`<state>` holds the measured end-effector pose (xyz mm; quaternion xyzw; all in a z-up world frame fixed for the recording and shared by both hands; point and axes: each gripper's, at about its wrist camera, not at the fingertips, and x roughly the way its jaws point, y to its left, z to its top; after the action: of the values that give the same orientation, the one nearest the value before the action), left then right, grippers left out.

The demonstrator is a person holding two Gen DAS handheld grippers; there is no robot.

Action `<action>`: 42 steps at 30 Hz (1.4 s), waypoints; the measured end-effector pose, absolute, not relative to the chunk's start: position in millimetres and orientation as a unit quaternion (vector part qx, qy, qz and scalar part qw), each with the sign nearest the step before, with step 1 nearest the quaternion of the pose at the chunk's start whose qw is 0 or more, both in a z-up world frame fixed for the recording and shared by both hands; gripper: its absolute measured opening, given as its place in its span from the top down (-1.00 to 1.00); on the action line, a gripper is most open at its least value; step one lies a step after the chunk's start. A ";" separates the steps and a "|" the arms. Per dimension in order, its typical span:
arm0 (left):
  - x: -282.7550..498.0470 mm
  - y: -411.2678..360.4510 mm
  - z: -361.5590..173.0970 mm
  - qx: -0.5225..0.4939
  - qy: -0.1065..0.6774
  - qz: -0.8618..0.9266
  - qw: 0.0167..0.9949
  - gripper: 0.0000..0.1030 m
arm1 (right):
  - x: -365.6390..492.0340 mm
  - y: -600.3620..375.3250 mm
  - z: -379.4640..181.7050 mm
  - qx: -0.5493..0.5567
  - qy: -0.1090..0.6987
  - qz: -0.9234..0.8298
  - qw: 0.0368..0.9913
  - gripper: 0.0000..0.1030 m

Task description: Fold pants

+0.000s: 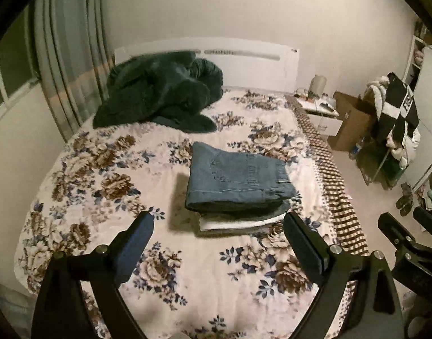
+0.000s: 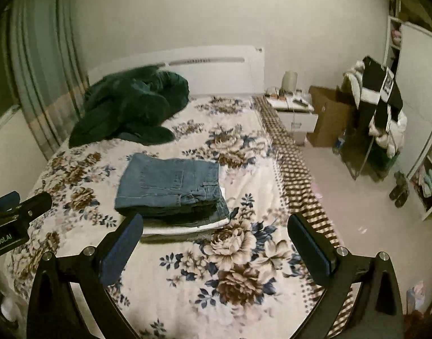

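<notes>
A pair of blue jeans [image 1: 238, 178] lies folded into a neat rectangle on the floral bedspread [image 1: 102, 169], on top of other folded clothes with a white piece at the bottom. It also shows in the right wrist view [image 2: 170, 186]. My left gripper [image 1: 218, 243] is open and empty, hovering just in front of the stack. My right gripper [image 2: 216, 243] is open and empty, in front of the stack and to its right. The right gripper shows at the right edge of the left wrist view [image 1: 408, 237]; the left one shows at the left edge of the right wrist view [image 2: 18, 209].
A dark green blanket [image 1: 159, 93] is bunched at the head of the bed by the white headboard [image 1: 244, 56]. Right of the bed stand a white nightstand [image 1: 323, 113], a cardboard box [image 1: 351, 118] and a rack draped with clothes [image 1: 396, 118]. Curtains [image 1: 66, 56] hang at the left.
</notes>
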<state>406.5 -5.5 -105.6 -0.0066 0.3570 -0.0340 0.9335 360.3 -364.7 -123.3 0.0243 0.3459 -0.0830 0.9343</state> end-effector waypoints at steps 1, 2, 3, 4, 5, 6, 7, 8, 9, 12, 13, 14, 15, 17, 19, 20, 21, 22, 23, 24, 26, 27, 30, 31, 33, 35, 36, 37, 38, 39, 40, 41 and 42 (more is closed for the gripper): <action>393.3 -7.3 -97.7 -0.006 0.351 -0.030 0.936 -0.82 | 347.5 -363.2 -114.2 0.024 0.340 -0.079 0.937 -1.00; 378.3 -8.7 -89.4 -0.006 0.343 -0.026 0.939 -0.82 | 330.9 -362.2 -103.3 0.021 0.333 -0.078 0.940 -1.00; 364.5 -10.3 -81.5 -0.004 0.337 -0.022 0.941 -0.82 | 318.0 -359.9 -94.6 0.019 0.328 -0.077 0.941 -1.00; 356.8 -10.8 -76.7 -0.003 0.333 -0.019 0.943 -0.82 | 304.9 -358.3 -86.8 0.018 0.324 -0.073 0.943 -1.00; 344.9 -12.5 -70.4 -0.002 0.327 -0.015 0.945 -0.82 | 290.8 -357.3 -78.4 0.019 0.319 -0.066 0.945 -1.00; 336.0 -14.5 -66.0 -0.001 0.322 -0.010 0.947 -0.82 | 279.0 -356.9 -71.3 0.020 0.314 -0.062 0.947 -1.00; 323.7 -16.2 -60.2 0.001 0.315 -0.005 0.949 -0.82 | 267.7 -356.3 -64.7 0.021 0.310 -0.060 0.949 -1.00; 314.9 -17.9 -56.4 0.002 0.310 0.000 0.951 -0.82 | 254.4 -355.7 -57.1 0.019 0.305 -0.058 0.950 -1.00; 305.3 -18.6 -53.5 0.003 0.306 0.004 0.952 -0.82 | 243.4 -355.8 -51.0 0.017 0.301 -0.055 0.952 -1.00; 285.0 -17.9 -46.6 -0.006 0.303 0.011 0.953 -0.82 | 213.3 -355.7 -36.4 0.019 0.298 -0.047 0.953 -1.00; 279.5 -17.6 -45.4 -0.008 0.301 0.011 0.954 -0.82 | 203.3 -355.7 -31.8 0.019 0.298 -0.041 0.954 -1.00; 274.1 -17.9 -43.6 -0.011 0.298 0.013 0.954 -0.91 | 196.7 -354.7 -29.1 0.019 0.298 -0.039 0.954 -1.00; 268.8 -17.6 -42.5 -0.013 0.297 0.013 0.955 -1.00 | 190.2 -354.7 -25.8 0.019 0.297 -0.038 0.954 -1.00; 258.5 -17.8 -41.1 -0.013 0.295 0.013 0.955 -1.00 | 180.1 -353.7 -20.6 0.017 0.298 -0.036 0.954 -1.00; 250.4 -18.3 -39.9 -0.013 0.295 0.015 0.955 -1.00 | 168.9 -352.4 -15.8 0.014 0.297 -0.040 0.954 -1.00; 248.9 -17.0 -39.9 -0.016 0.296 0.014 0.955 -1.00 | 163.6 -351.5 -13.3 0.013 0.298 -0.040 0.954 -1.00; 247.1 -15.0 -39.8 -0.019 0.297 0.014 0.955 -1.00 | 160.6 -350.5 -11.2 0.012 0.299 -0.041 0.953 -1.00; 241.9 -14.8 -38.4 -0.019 0.297 0.014 0.955 -1.00 | 157.9 -349.7 -9.1 0.010 0.299 -0.043 0.953 -1.00; 239.8 -13.9 -38.5 -0.018 0.297 0.014 0.955 -1.00 | 155.4 -348.9 -7.1 0.009 0.298 -0.045 0.953 -1.00; 236.5 -14.3 -38.2 -0.015 0.298 0.015 0.954 -1.00 | 153.7 -348.0 -5.3 0.006 0.299 -0.047 0.953 -1.00; 232.3 -14.1 -38.4 -0.012 0.298 0.014 0.954 -1.00 | 152.5 -346.3 -2.9 0.007 0.302 -0.046 0.952 -1.00; 229.9 -13.7 -38.5 -0.009 0.297 0.016 0.955 -1.00 | 152.0 -345.8 -1.8 0.007 0.301 -0.046 0.952 -1.00; 226.0 -14.8 -39.8 -0.009 0.297 0.020 0.955 -1.00 | 151.8 -344.0 0.6 0.002 0.301 -0.048 0.952 -1.00; 223.7 -14.8 -41.0 -0.009 0.298 0.019 0.954 -1.00 | 151.2 -343.8 0.2 0.003 0.302 -0.048 0.952 -1.00; 221.7 -14.9 -42.0 -0.009 0.302 0.017 0.953 -1.00 | 150.6 -343.1 1.1 0.002 0.303 -0.048 0.952 -1.00; 219.5 -15.3 -42.3 -0.006 0.300 0.016 0.954 -1.00 | 148.9 -342.4 1.3 0.005 0.303 -0.047 0.952 -1.00; 219.5 -15.1 -42.2 -0.005 0.300 0.017 0.954 -1.00 | 150.7 -341.7 0.2 0.005 0.306 -0.046 0.951 -1.00; 219.2 -15.1 -42.4 -0.006 0.301 0.016 0.954 -1.00 | 151.7 -341.4 -0.1 0.005 0.309 -0.045 0.950 -1.00; 218.7 -15.2 -42.3 -0.006 0.301 0.015 0.954 -1.00 | 151.0 -341.1 -0.1 0.005 0.310 -0.045 0.950 -1.00; 218.4 -14.7 -42.4 -0.005 0.301 0.017 0.953 -1.00 | 150.2 -340.7 -0.3 0.005 0.311 -0.045 0.949 -1.00; 217.5 -14.3 -42.5 -0.005 0.301 0.017 0.954 -1.00 | 150.9 -339.7 -1.1 0.004 0.312 -0.044 0.949 -1.00; 217.2 -14.6 -42.4 -0.004 0.300 0.017 0.954 -1.00 | 151.7 -339.4 -1.0 0.004 0.313 -0.042 0.949 -1.00; 217.8 -14.2 -42.5 -0.004 0.301 0.018 0.953 -1.00 | 152.0 -339.1 -0.8 0.004 0.313 -0.042 0.949 -1.00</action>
<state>217.8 -14.2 -42.5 -0.0039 0.3009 0.0179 0.9535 152.0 -339.1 -0.8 0.0044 0.3126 -0.0417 0.9490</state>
